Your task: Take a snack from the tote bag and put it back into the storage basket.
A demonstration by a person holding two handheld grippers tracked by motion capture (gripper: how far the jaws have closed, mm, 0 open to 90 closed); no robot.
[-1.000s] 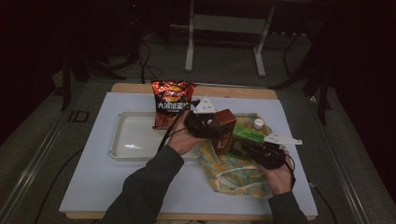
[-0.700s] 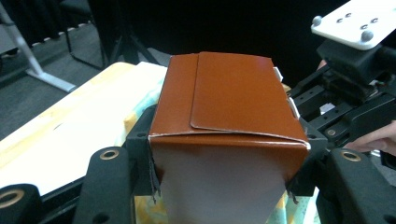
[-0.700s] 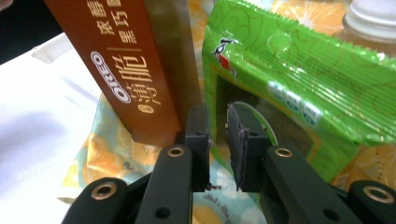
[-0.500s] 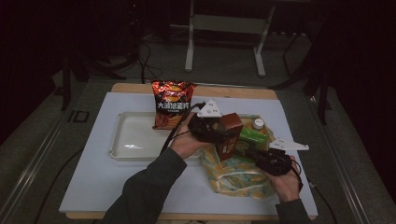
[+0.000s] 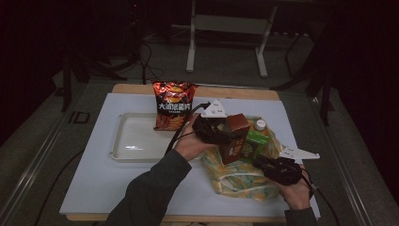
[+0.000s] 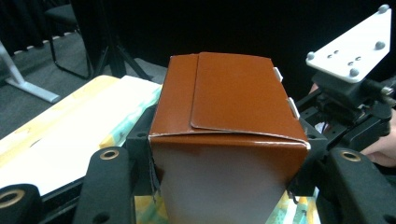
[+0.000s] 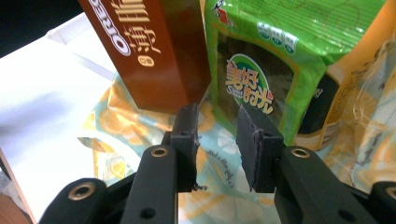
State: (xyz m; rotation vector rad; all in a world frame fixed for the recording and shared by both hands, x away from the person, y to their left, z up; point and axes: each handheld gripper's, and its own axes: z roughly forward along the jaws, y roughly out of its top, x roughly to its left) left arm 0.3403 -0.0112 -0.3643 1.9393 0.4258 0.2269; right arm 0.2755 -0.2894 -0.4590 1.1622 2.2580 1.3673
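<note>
With its jaws just spread apart and nothing between them, the right gripper [image 7: 217, 140] sits low at the near edge of the patterned bag [image 5: 240, 181], having drawn back toward the person from the green packet [image 7: 275, 60] over the past second. Beside it, the left gripper [image 5: 214, 132] pinches the brown box [image 6: 224, 135] by its two sides, holding it upright above the bag's mouth, higher than a moment ago. Behind them, a red snack bag [image 5: 173, 106] stands at the far rim of the white tray [image 5: 129, 141]. Judging by this, the bag has been let go and the box is on its way out, probably toward the tray.
</note>
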